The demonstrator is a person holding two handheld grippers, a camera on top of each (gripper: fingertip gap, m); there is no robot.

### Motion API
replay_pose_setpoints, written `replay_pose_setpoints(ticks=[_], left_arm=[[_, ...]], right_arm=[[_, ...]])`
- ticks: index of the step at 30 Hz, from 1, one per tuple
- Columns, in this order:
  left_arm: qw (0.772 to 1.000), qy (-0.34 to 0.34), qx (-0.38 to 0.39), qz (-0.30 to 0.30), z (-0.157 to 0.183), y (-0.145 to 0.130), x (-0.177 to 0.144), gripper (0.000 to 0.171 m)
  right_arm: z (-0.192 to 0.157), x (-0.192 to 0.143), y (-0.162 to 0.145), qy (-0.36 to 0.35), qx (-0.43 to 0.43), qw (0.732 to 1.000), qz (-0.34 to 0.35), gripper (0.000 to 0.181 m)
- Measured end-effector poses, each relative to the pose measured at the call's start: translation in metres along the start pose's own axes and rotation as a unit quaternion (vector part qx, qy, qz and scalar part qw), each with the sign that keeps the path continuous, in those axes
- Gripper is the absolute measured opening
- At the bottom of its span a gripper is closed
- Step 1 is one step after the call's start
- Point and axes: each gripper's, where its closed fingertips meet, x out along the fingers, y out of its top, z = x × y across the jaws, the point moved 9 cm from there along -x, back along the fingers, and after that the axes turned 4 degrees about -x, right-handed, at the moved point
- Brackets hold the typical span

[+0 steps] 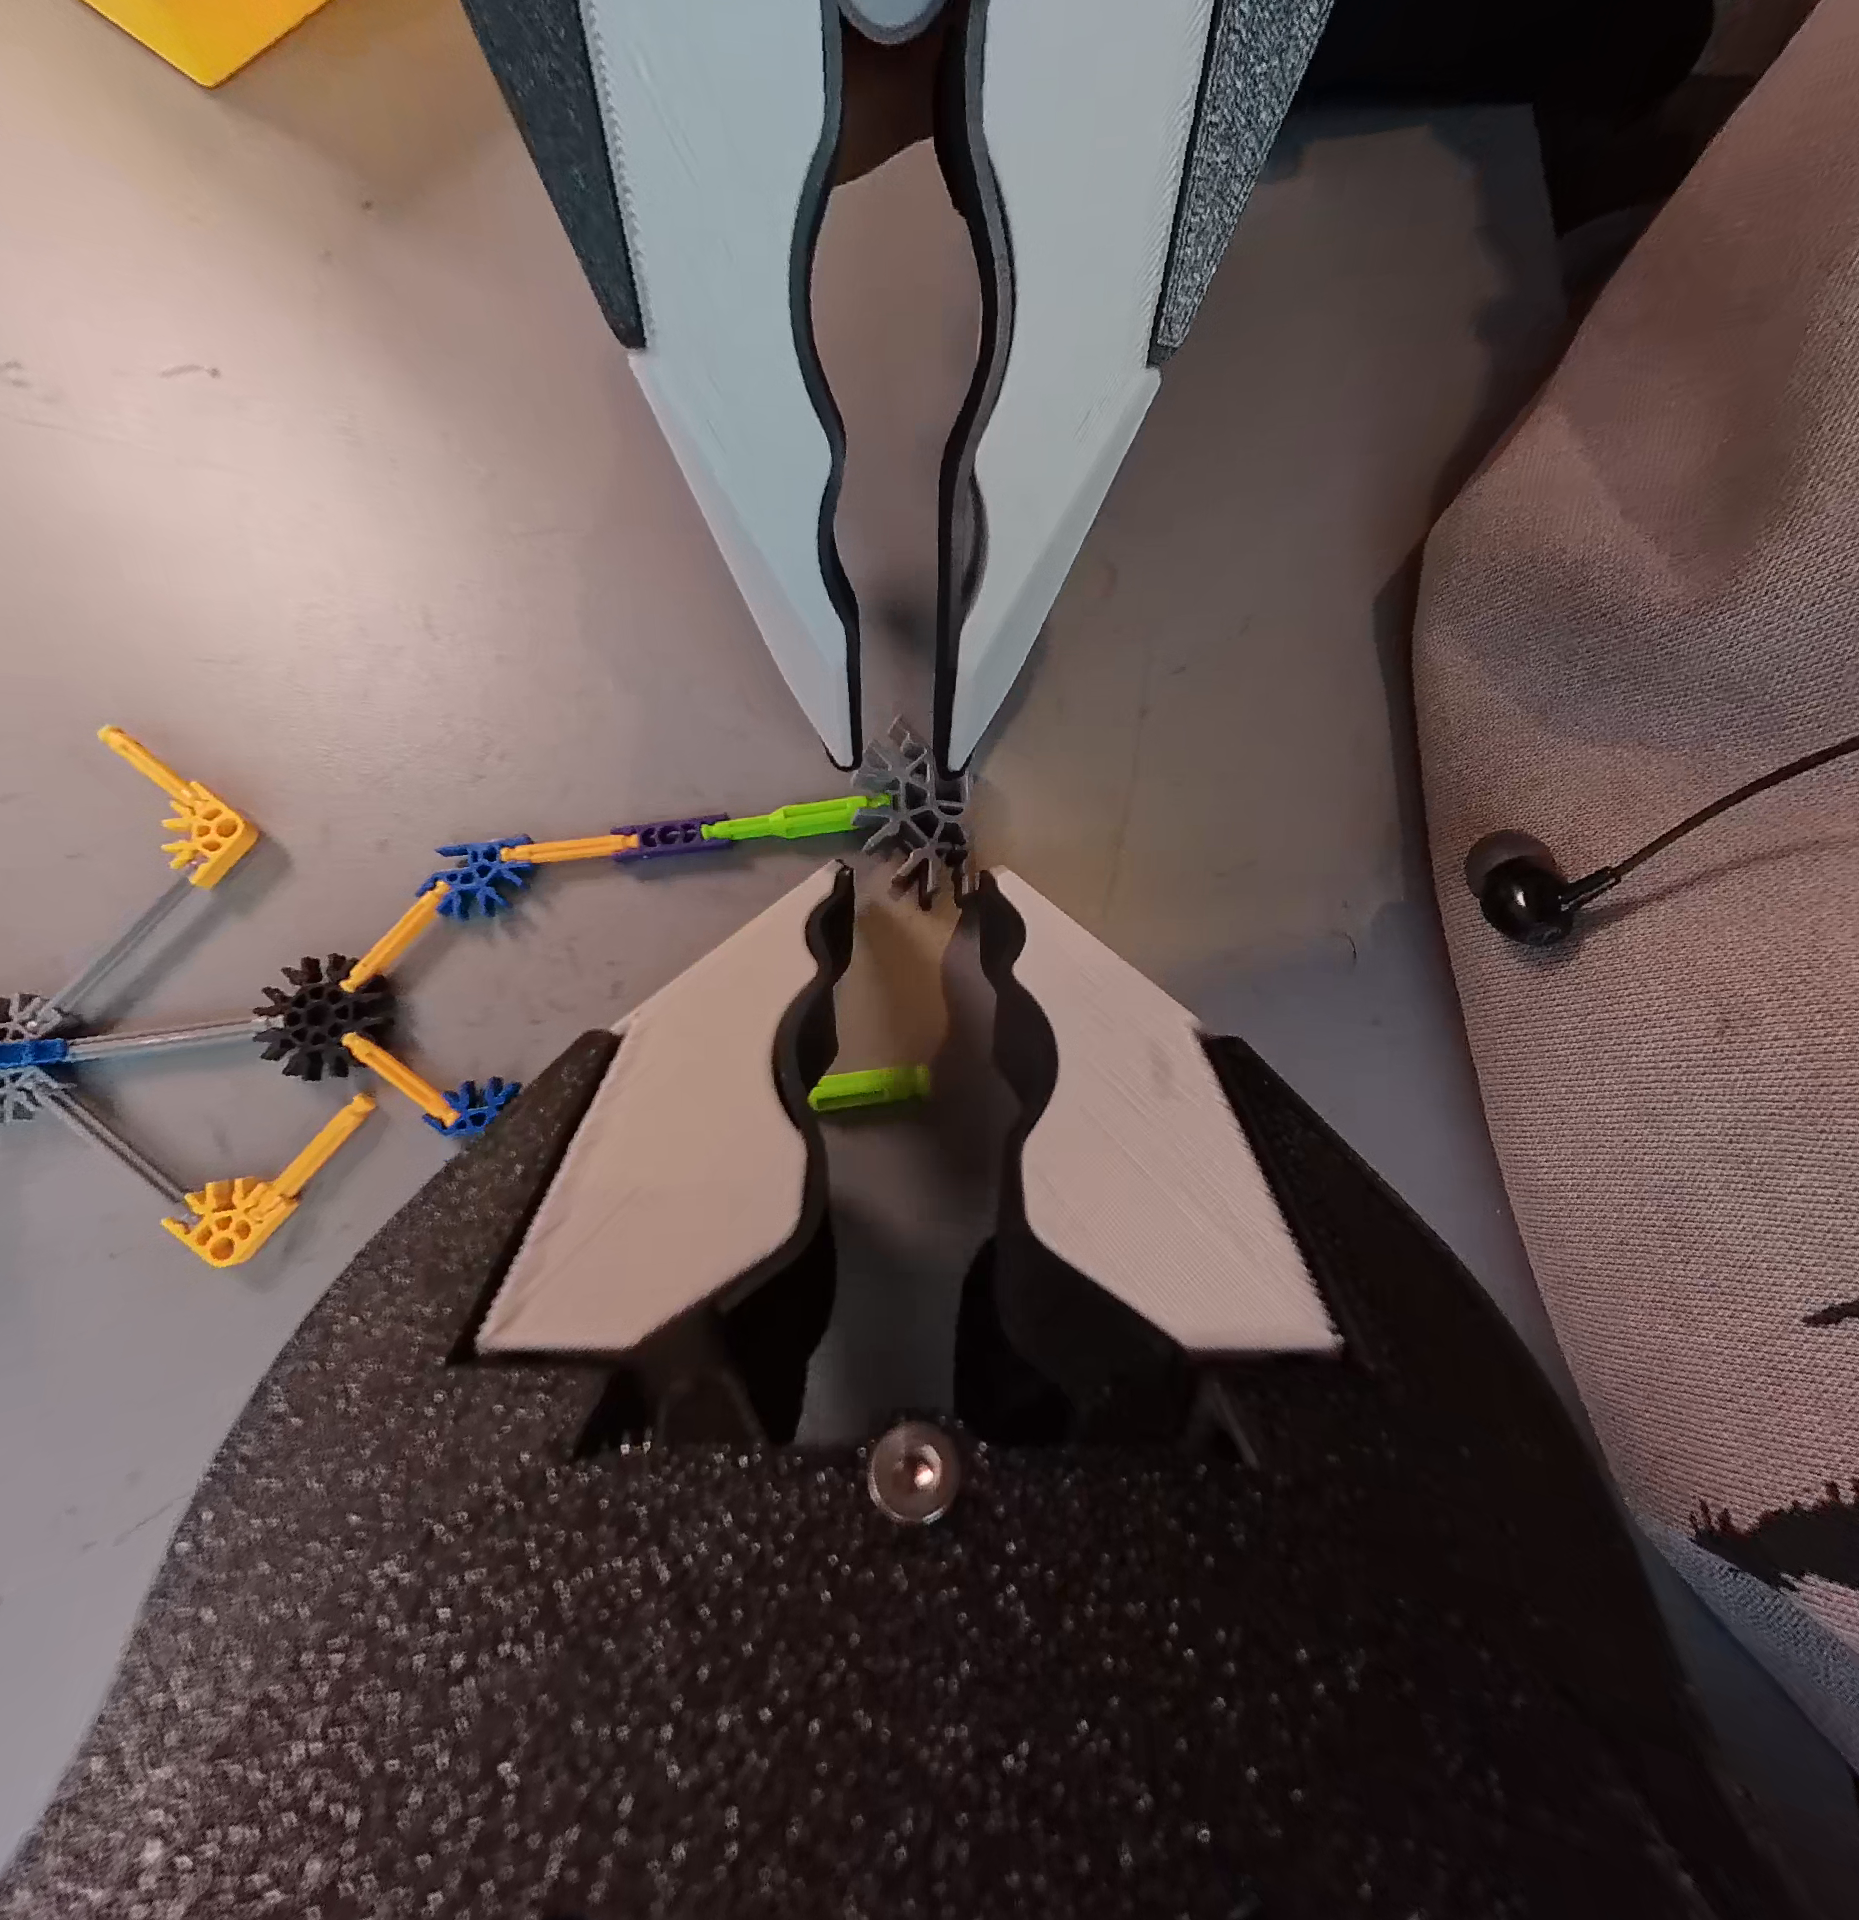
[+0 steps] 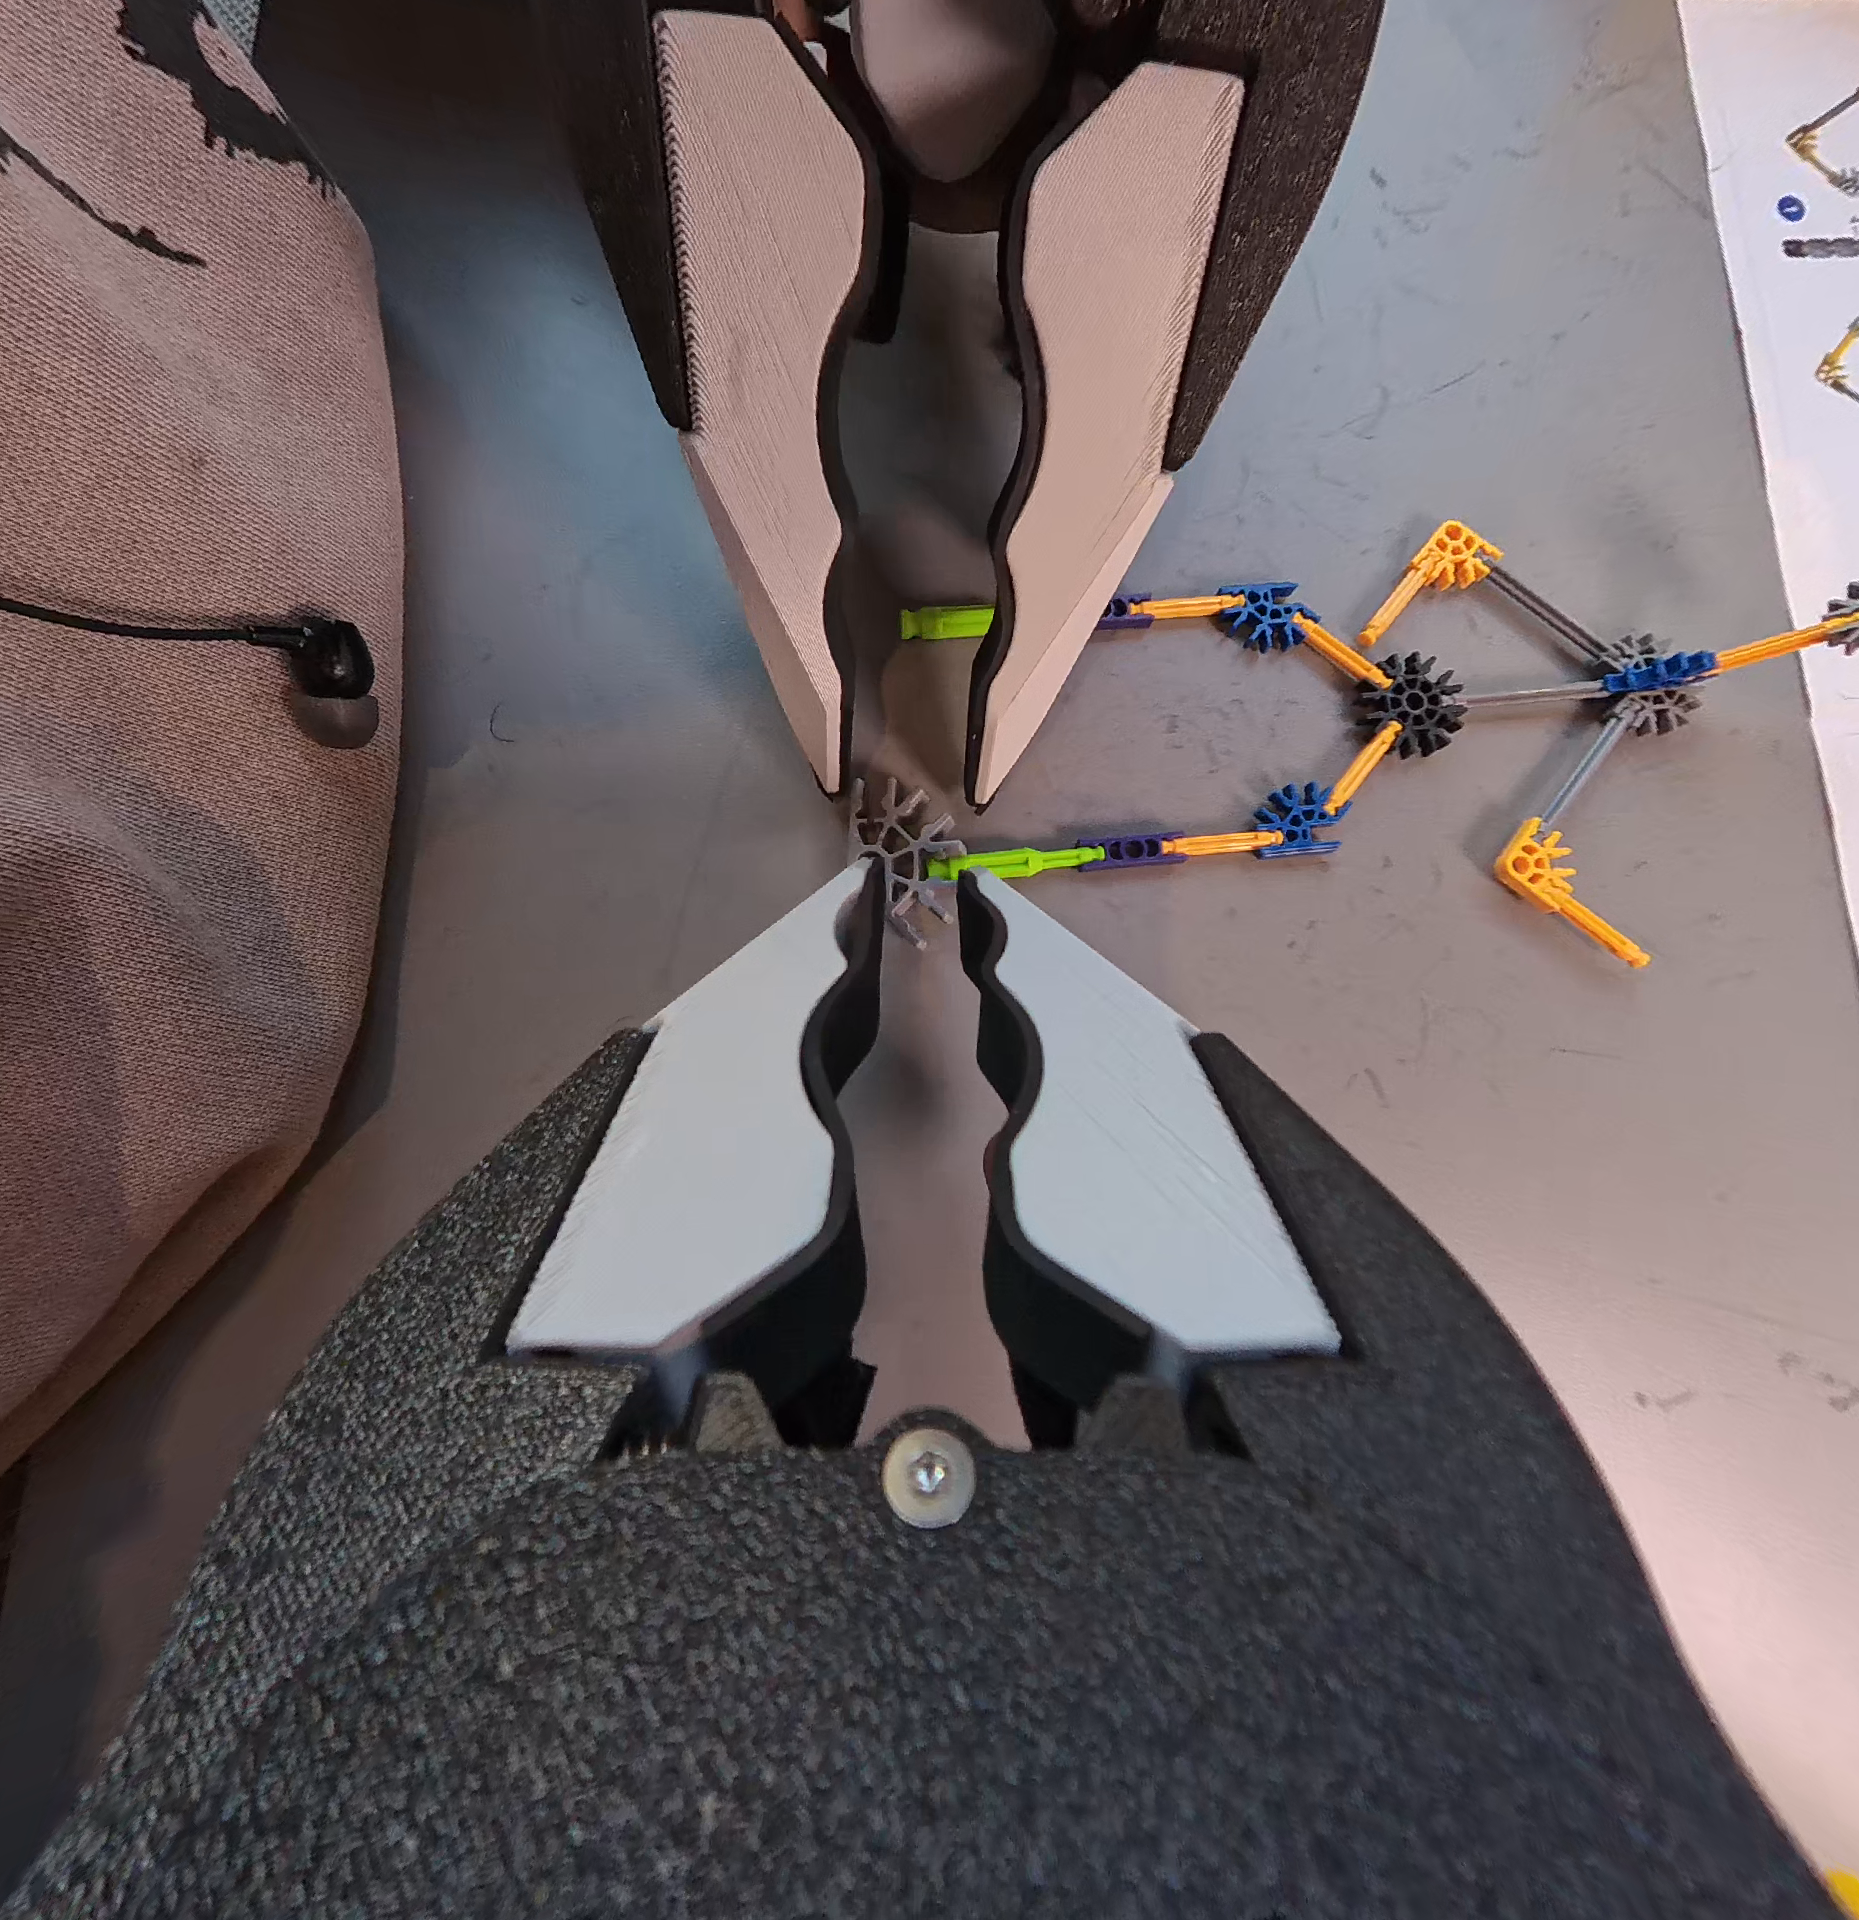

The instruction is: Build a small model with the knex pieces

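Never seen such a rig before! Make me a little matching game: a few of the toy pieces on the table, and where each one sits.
Things:
1. grey snowflake connector
2. loose green rod
3. black round connector
4. earbud

Places:
a. on the pinkish cloth
b. between the tips of both grippers
c. middle of the built figure
d. between the beige gripper's fingers

Pairs: 1-b, 2-d, 3-c, 4-a

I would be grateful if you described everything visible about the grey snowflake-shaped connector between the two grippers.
The grey snowflake-shaped connector is a small flat plastic hub with slotted spokes radiating all round. It sits just above or on the grey table, between the tips of the left gripper and the right gripper, which close in from opposite sides; firm contact is hard to confirm. A lime-green rod plugs into one slot, linking it to a purple connector and the rest of the toy assembly.
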Motion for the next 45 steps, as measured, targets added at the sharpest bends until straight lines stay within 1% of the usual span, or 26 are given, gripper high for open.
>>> replay_pose_setpoints(ticks=[3,6,9,18,23,27,28,30,39,45], left_arm=[[1.000,-0.001,0.007,0.006,0.002,0.002,-0.001,0.024],[1.000,0.003,0.016,0.009,0.004,0.003,-0.001,0.024],[1.000,0.004,0.020,0.006,0.005,0.004,0.000,0.024],[1.000,0.006,0.022,-0.002,0.005,0.002,-0.001,0.024],[1.000,0.006,0.018,0.013,0.005,0.006,-0.007,0.024],[1.000,0.018,0.018,0.016,0.005,0.008,-0.004,0.010],[1.000,0.020,0.016,0.015,0.005,0.007,-0.002,0.004],[1.000,0.023,0.009,0.015,0.005,0.007,0.000,0.000],[1.000,0.019,-0.025,-0.001,0.003,0.006,-0.001,0.000],[0.999,0.018,-0.041,-0.006,0.003,0.007,0.002,0.000]], right_arm=[[0.000,-0.001,0.002,0.000,0.002,1.000,0.005,0.006],[-0.001,0.000,0.001,0.001,0.004,1.000,-0.004,0.000],[0.001,0.002,-0.002,-0.005,0.005,1.000,-0.018,0.000],[0.000,0.002,0.001,-0.009,0.002,1.000,-0.014,0.000],[0.000,0.002,0.002,-0.009,0.001,1.000,-0.010,0.000],[0.000,0.004,0.002,-0.008,0.000,1.000,-0.016,0.000],[0.000,0.005,0.001,-0.011,-0.002,1.000,-0.020,0.000],[-0.001,0.006,0.002,-0.009,0.001,1.000,-0.020,0.000],[-0.001,0.008,0.006,-0.012,0.006,0.999,-0.029,0.000],[0.000,0.009,0.005,0.004,0.024,0.999,-0.044,0.000]])
